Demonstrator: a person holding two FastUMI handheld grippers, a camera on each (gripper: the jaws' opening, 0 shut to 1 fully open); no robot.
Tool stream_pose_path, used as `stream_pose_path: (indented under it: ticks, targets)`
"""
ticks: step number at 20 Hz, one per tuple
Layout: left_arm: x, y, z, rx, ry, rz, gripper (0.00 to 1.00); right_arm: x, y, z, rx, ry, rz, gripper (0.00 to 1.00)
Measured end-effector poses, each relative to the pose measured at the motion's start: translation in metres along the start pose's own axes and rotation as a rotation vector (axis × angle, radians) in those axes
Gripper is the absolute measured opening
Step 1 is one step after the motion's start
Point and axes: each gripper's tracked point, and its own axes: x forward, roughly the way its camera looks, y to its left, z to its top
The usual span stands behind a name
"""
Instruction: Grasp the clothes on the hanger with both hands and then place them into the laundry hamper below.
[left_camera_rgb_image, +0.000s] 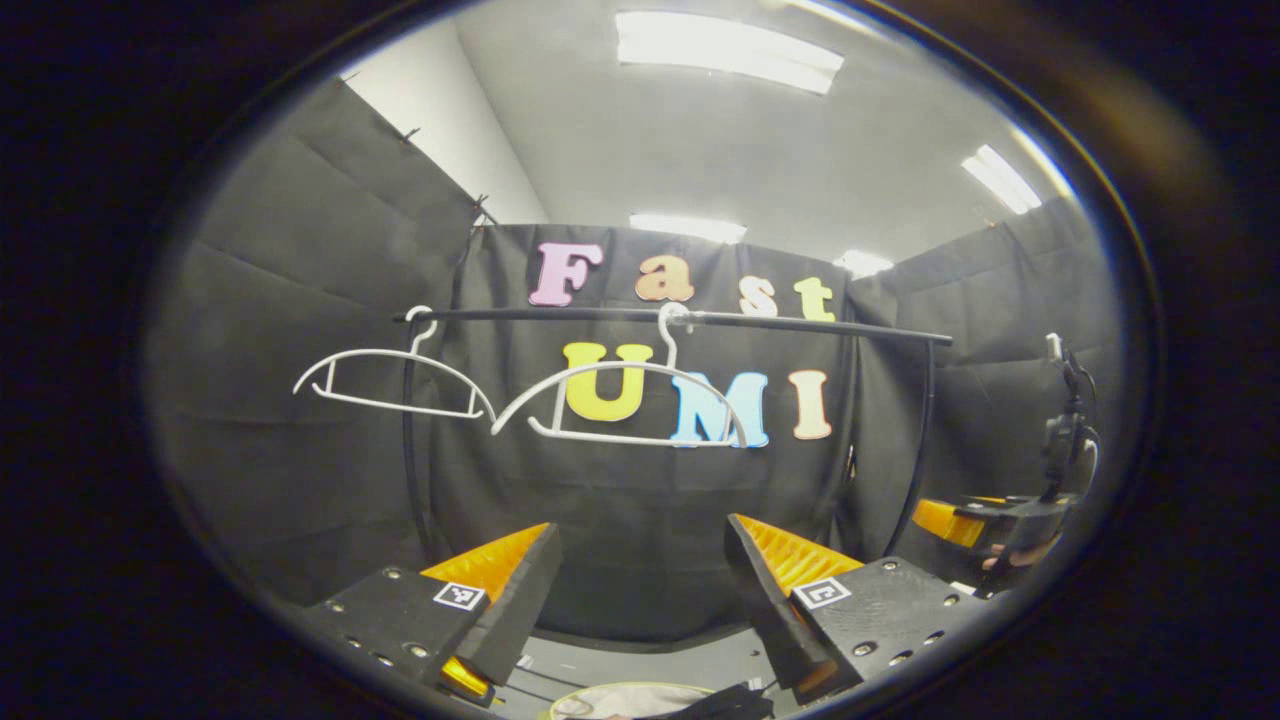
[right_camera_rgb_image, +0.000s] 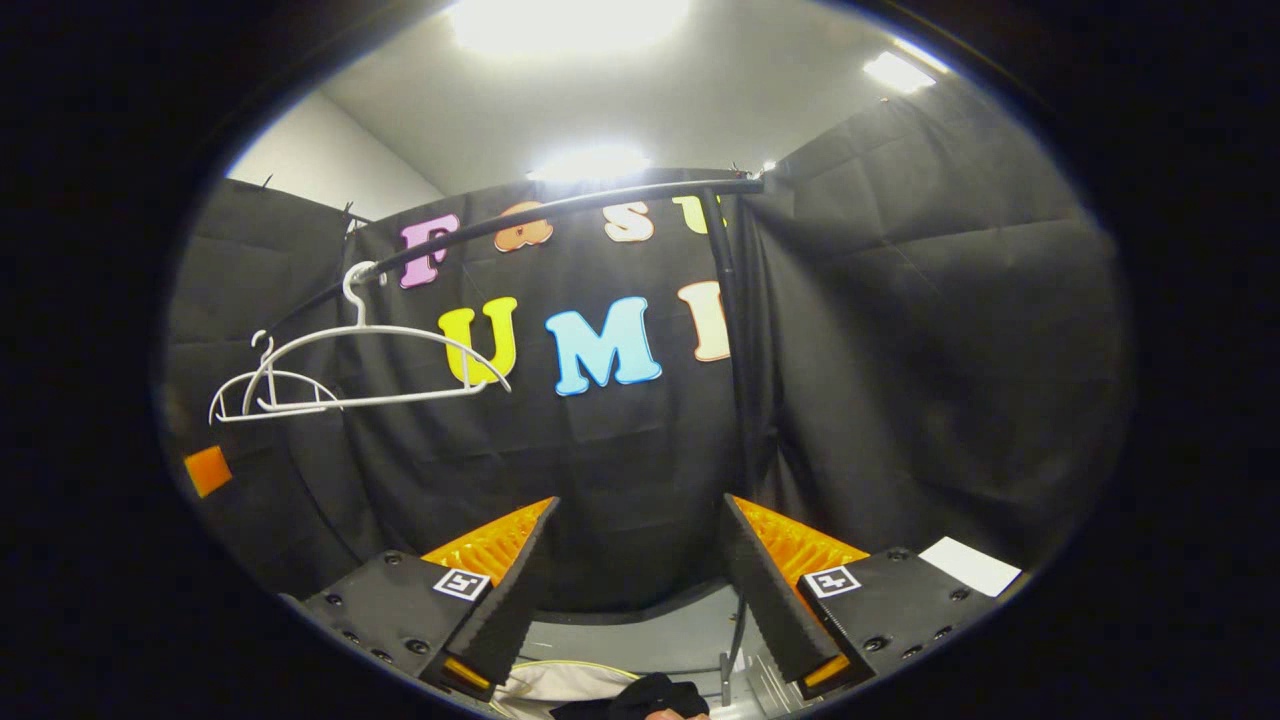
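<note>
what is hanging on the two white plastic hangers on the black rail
Nothing: both white plastic hangers hang bare on the black rail. Pale and dark fabric lies low between the gripper fingers; whatever holds it is out of view.

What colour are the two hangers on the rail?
Both hangers are white and bare, hung on a black rail; clearest in the left gripper view.

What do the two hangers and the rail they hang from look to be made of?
Hangers: probably white plastic or coated wire; thin, smooth, evenly pale rods. Rail: likely metal tubing with a dark, slightly glossy finish, since it is slim, holds its line between the posts, and catches a faint highlight. Both hangers are bare.
</note>
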Motion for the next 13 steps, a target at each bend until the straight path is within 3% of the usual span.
stream_pose_path:
  ticks: [3, 4, 5, 7, 8, 13]
  targets:
    - [-0.011, 0.007, -0.006, 0.009, 0.009, 0.017, 0.95, 0.003, 0.017, 0.017, 0.035, -0.050, 0.027, 0.93]
    - [-0.014, 0.006, -0.007, 0.012, 0.015, 0.019, 0.95, 0.005, 0.025, 0.015, 0.045, -0.044, 0.039, 0.98]
    - [-0.017, 0.007, -0.008, 0.017, 0.022, 0.020, 0.95, 0.007, 0.029, 0.013, 0.051, -0.030, 0.047, 0.93]
    - [-0.021, 0.010, -0.011, 0.034, 0.038, 0.024, 0.95, 0.006, 0.033, 0.004, 0.060, 0.009, 0.059, 0.93]
    - [-0.024, 0.010, -0.012, 0.045, 0.045, 0.027, 0.95, 0.006, 0.034, 0.001, 0.060, 0.021, 0.062, 0.98]
    - [-0.030, 0.010, -0.030, 0.046, 0.083, 0.036, 0.95, 0.003, 0.028, -0.008, 0.044, 0.049, 0.047, 0.98]
